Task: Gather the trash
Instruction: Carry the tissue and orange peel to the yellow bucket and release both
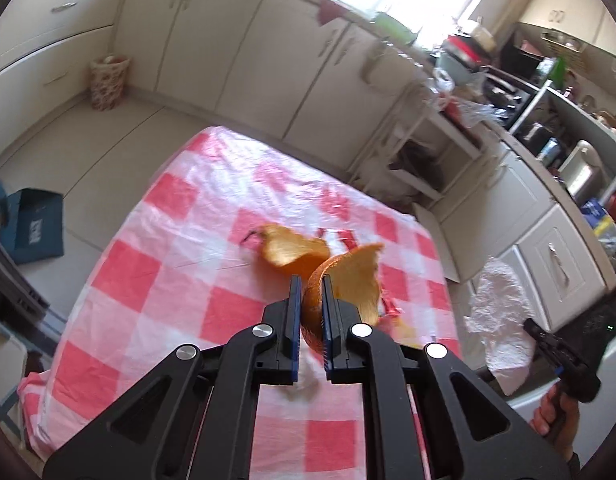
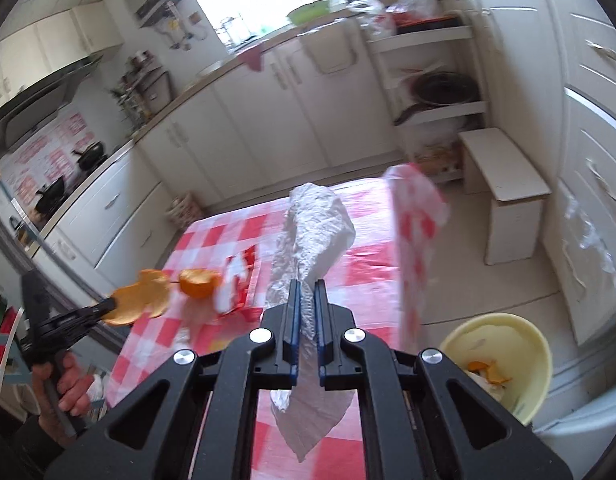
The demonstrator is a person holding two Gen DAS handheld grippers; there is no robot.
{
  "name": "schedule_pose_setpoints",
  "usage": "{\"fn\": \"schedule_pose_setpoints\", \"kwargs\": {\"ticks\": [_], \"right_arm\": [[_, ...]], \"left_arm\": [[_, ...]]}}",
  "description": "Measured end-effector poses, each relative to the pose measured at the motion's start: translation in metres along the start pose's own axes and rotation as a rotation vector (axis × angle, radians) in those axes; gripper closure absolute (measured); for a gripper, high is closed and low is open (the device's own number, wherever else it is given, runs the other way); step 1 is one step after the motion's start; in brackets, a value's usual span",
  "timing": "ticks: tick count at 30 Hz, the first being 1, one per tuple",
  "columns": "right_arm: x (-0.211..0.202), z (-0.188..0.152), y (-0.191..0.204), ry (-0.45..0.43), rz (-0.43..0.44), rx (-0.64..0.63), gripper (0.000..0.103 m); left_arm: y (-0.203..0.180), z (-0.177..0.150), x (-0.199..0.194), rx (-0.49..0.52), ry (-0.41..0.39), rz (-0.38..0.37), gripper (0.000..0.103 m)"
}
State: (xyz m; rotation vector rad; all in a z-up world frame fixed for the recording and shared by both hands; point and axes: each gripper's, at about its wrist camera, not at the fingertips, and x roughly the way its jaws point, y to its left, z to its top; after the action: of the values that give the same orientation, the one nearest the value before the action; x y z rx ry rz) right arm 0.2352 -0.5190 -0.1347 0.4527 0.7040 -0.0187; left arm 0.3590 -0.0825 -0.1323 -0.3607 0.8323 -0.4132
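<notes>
My left gripper (image 1: 310,282) is shut on an orange peel (image 1: 348,280) and holds it above the red-and-white checked table (image 1: 148,272); the held peel also shows in the right wrist view (image 2: 142,298). A second piece of orange peel (image 1: 292,250) lies on the cloth, also seen in the right wrist view (image 2: 200,282). My right gripper (image 2: 307,286) is shut on a crumpled white paper towel (image 2: 316,232), which also shows in the left wrist view (image 1: 498,312). A red-and-white wrapper (image 2: 240,284) lies on the table. A yellow bin (image 2: 508,360) with peel and paper inside stands on the floor at lower right.
White kitchen cabinets (image 1: 236,60) line the far wall. A small woven basket (image 1: 108,80) stands on the floor by them. A blue box (image 1: 32,228) lies on the floor at left. A white stool (image 2: 504,208) stands right of the table. A corner of the tablecloth (image 2: 416,232) is lifted.
</notes>
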Motion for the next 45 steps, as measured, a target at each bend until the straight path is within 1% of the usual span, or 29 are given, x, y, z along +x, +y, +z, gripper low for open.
{"fn": "schedule_pose_setpoints", "kwargs": {"ticks": [5,10,14,16,18,19,20,23,25,27,28,31,32,34,36,38,39,40,41,42,43,45], "right_arm": [[0.007,-0.005,-0.053,0.037,-0.134,0.084,0.096],[0.017,-0.013,-0.102,0.084,-0.247,0.144,0.096],[0.033,-0.028,-0.139,0.148,-0.298,0.2,0.096],[0.047,-0.037,-0.155,0.216,-0.29,0.239,0.096],[0.059,-0.047,-0.164,0.274,-0.287,0.259,0.087],[0.061,-0.05,-0.166,0.283,-0.298,0.264,0.071],[0.061,-0.05,-0.169,0.282,-0.305,0.277,0.063],[0.047,-0.041,-0.175,0.231,-0.265,0.351,0.062],[0.029,-0.028,-0.174,0.154,-0.228,0.396,0.06],[0.007,-0.014,-0.169,0.068,-0.18,0.417,0.056],[-0.006,-0.006,-0.164,0.018,-0.168,0.42,0.052],[-0.036,0.012,-0.153,-0.092,-0.144,0.403,0.051],[-0.045,0.016,-0.15,-0.124,-0.137,0.398,0.049],[-0.059,0.022,-0.147,-0.168,-0.12,0.389,0.045],[-0.069,0.024,-0.148,-0.199,-0.12,0.386,0.045],[-0.069,0.026,-0.152,-0.207,-0.13,0.403,0.045],[-0.069,0.026,-0.154,-0.207,-0.124,0.414,0.045],[-0.068,0.027,-0.157,-0.207,-0.117,0.428,0.045],[-0.067,0.027,-0.159,-0.208,-0.116,0.436,0.045],[-0.067,0.027,-0.16,-0.209,-0.112,0.443,0.045],[-0.067,0.028,-0.16,-0.21,-0.106,0.449,0.045],[-0.07,0.028,-0.156,-0.216,-0.097,0.446,0.045]], "left_arm": [[-0.042,-0.007,0.002,0.067,0.008,-0.091,0.095],[-0.088,-0.023,0.017,0.136,0.053,-0.147,0.095],[-0.126,-0.043,0.036,0.191,0.106,-0.187,0.095],[-0.143,-0.052,0.045,0.214,0.131,-0.201,0.095],[-0.16,-0.063,0.055,0.24,0.154,-0.203,0.095],[-0.17,-0.069,0.06,0.257,0.165,-0.2,0.095],[-0.18,-0.076,0.066,0.27,0.18,-0.198,0.095],[-0.211,-0.098,0.086,0.303,0.227,-0.198,0.095],[-0.232,-0.113,0.102,0.306,0.261,-0.201,0.095],[-0.253,-0.13,0.121,0.304,0.298,-0.198,0.095],[-0.263,-0.138,0.129,0.307,0.315,-0.197,0.095],[-0.29,-0.162,0.155,0.333,0.365,-0.169,0.095],[-0.298,-0.168,0.164,0.341,0.381,-0.158,0.095],[-0.314,-0.179,0.188,0.355,0.409,-0.121,0.094],[-0.325,-0.185,0.214,0.354,0.46,-0.095,0.093],[-0.332,-0.19,0.234,0.347,0.498,-0.071,0.088],[-0.335,-0.189,0.237,0.343,0.499,-0.069,0.083],[-0.337,-0.188,0.238,0.34,0.5,-0.075,0.076],[-0.339,-0.186,0.235,0.341,0.493,-0.08,0.071],[-0.341,-0.182,0.231,0.347,0.476,-0.083,0.062],[-0.342,-0.178,0.224,0.355,0.453,-0.088,0.057],[-0.339,-0.167,0.209,0.363,0.42,-0.099,0.054]]}}
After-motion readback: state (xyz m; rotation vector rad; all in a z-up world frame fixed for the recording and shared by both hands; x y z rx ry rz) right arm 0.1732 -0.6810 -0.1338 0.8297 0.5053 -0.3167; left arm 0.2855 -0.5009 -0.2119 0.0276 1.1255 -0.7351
